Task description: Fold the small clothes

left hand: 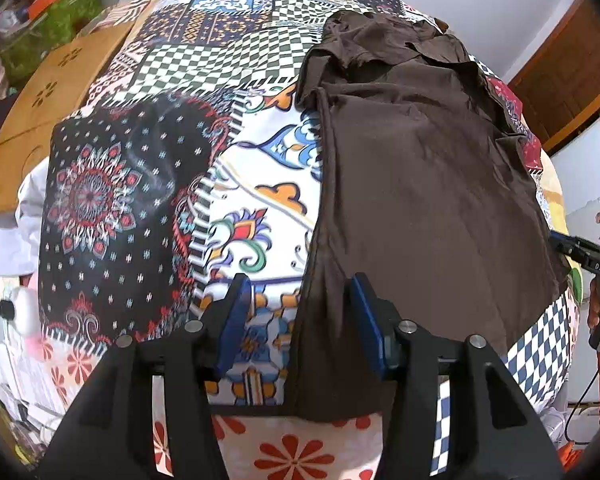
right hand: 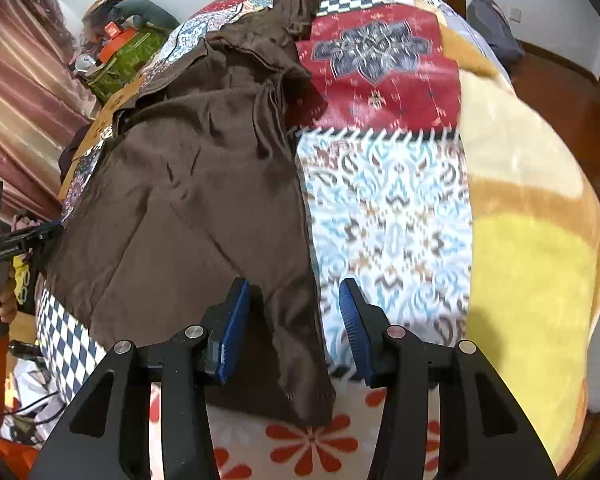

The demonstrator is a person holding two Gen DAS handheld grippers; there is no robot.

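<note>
The left gripper, jaws apart, straddles the near left corner of the brown garment spread on the bed; the right gripper, also apart, straddles the near right corner. Grasping looks next: both must close on the hem.

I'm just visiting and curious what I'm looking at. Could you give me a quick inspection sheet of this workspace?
Surface: patchwork quilt on a bed.
Job's things: brown garment spread flat, its top end rumpled.
Clutter: green bag and wooden board beside the bed.
Grippers: left gripper open over the garment's near left corner; right gripper open over its near right corner.
Cables: black cable at the bedside.
Surroundings: white wall, wooden door, striped curtain.
</note>
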